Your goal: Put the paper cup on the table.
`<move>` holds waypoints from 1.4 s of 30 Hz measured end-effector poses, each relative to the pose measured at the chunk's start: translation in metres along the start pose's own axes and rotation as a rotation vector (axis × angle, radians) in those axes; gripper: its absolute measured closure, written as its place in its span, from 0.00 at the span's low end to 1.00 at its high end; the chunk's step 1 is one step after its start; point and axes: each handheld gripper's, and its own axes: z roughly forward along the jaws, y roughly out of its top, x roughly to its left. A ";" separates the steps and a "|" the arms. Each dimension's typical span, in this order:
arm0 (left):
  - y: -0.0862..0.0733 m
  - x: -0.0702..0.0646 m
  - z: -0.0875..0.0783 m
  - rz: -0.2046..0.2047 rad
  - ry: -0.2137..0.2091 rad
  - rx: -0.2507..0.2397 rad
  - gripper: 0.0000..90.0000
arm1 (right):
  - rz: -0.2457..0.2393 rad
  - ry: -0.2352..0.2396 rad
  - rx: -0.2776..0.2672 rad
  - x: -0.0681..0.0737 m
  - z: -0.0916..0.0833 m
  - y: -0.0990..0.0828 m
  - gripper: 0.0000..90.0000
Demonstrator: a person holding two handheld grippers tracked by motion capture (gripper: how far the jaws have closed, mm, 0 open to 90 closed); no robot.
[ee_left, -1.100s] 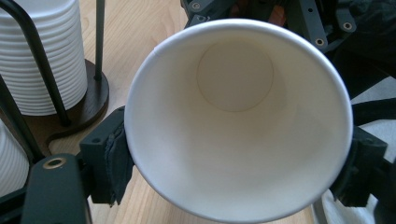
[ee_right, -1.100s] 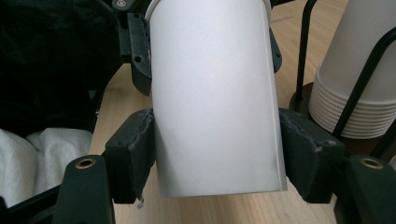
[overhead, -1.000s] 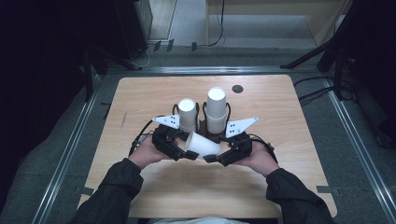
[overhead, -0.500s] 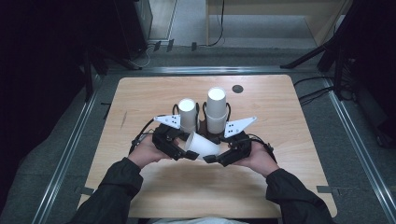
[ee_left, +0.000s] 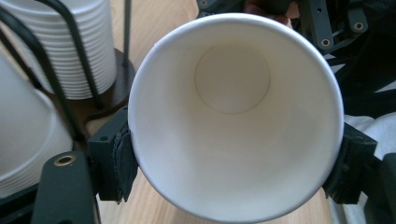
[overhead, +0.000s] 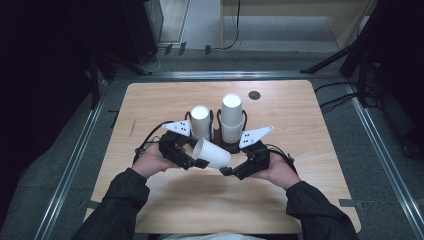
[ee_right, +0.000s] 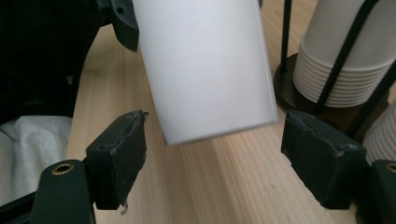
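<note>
A white paper cup [overhead: 212, 153] lies on its side in the air between my two grippers, above the wooden table [overhead: 300, 125]. My left gripper [overhead: 199, 154] is shut on its rim. In the left gripper view both pads [ee_left: 122, 161] press the cup [ee_left: 233, 116] at its open mouth. My right gripper [overhead: 227, 170] sits at the cup's base, and its jaws have just been opening. In the right gripper view it [ee_right: 222, 156] stands open, with the cup's base [ee_right: 205, 70] just beyond the pads [ee_right: 119, 156] and untouched.
Two stacks of white cups stand in black wire holders just behind the hands, a shorter one [overhead: 201, 120] on the left and a taller one [overhead: 232, 117] on the right. A small dark disc [overhead: 254, 95] lies near the table's far edge.
Both hands have kept their places around the cup. The right gripper's jaws look slightly wider at the cup's base than before.
</note>
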 end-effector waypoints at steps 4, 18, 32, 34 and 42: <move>-0.001 0.001 -0.005 0.000 0.034 0.016 0.23 | 0.011 -0.024 -0.001 -0.001 -0.004 -0.002 0.25; -0.001 0.005 -0.010 -0.001 0.093 0.088 0.23 | 0.052 -0.112 0.007 -0.001 -0.018 -0.013 0.25; -0.008 0.012 -0.029 -0.034 0.116 0.117 0.22 | 0.057 -0.249 0.016 -0.010 -0.042 -0.028 0.26; -0.010 0.013 -0.031 -0.039 0.119 0.121 0.22 | 0.054 -0.249 0.023 -0.011 -0.045 -0.028 0.26; -0.016 0.015 -0.040 -0.057 0.147 0.128 0.22 | 0.062 -0.291 0.007 -0.015 -0.056 -0.031 0.26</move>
